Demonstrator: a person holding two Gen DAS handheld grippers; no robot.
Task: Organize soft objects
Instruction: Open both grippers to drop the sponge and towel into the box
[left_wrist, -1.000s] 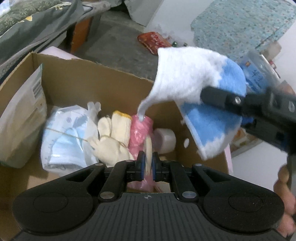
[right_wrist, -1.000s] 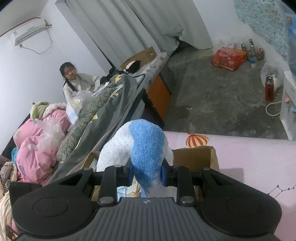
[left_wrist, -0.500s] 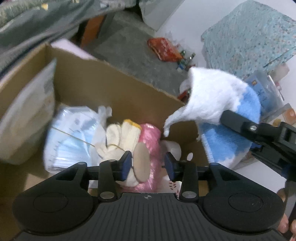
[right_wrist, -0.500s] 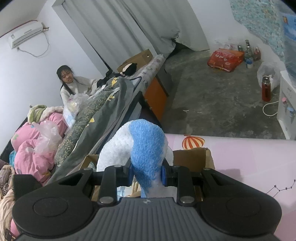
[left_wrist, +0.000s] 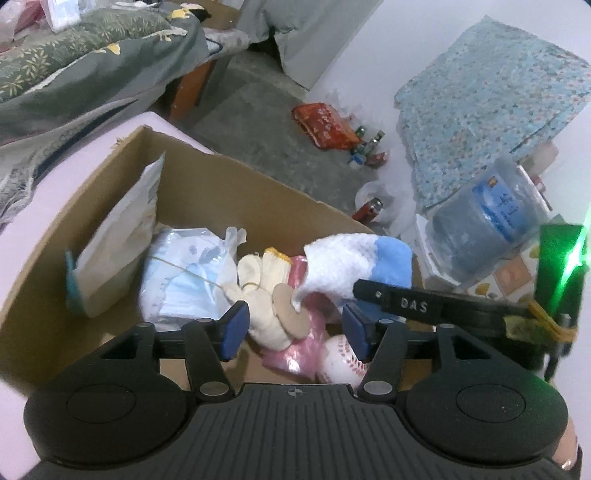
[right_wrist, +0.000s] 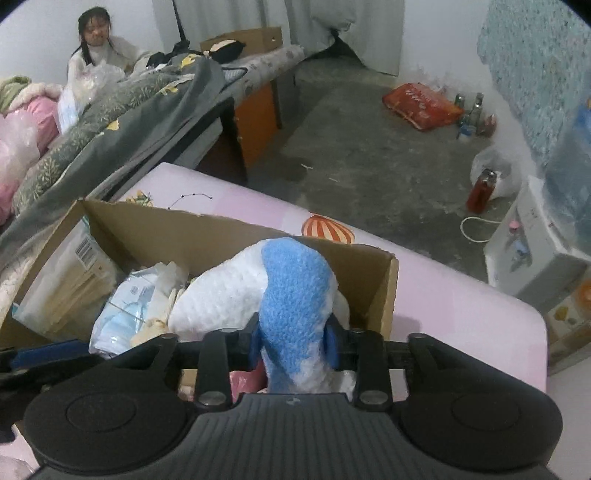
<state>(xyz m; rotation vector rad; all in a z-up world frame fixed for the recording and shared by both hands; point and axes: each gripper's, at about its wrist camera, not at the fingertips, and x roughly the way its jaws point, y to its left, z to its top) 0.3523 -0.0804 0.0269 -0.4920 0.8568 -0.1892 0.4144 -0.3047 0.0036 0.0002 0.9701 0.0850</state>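
Observation:
An open cardboard box (left_wrist: 221, 184) holds a pack of face masks (left_wrist: 181, 273), cream gloves (left_wrist: 258, 288), a pink bag (left_wrist: 299, 350) and a baseball (left_wrist: 341, 360). A tan round pad (left_wrist: 290, 312) lies loose on the gloves. My left gripper (left_wrist: 295, 330) hovers over it, jaws opening, nothing pressed between them. A fluffy blue and white sock (right_wrist: 291, 288) hangs over the box's right end (right_wrist: 373, 280). My right gripper (right_wrist: 292, 347) has it between its pads, which are opening but still touch it. In the left wrist view the sock (left_wrist: 343, 266) sits at the right gripper's finger (left_wrist: 406, 304).
The box stands on a pink table (right_wrist: 461, 306). A pale paper pouch (left_wrist: 118, 240) leans on the box's left wall. A bed with a grey quilt (right_wrist: 129, 110) is at the left, and a person (right_wrist: 99, 48) sits behind it. A water jug (left_wrist: 487, 229) stands at the right.
My left gripper opened and let go of the tan pad, which dropped onto the gloves. My right gripper tipped downward, brought the sock down over the box, and its jaws widened.

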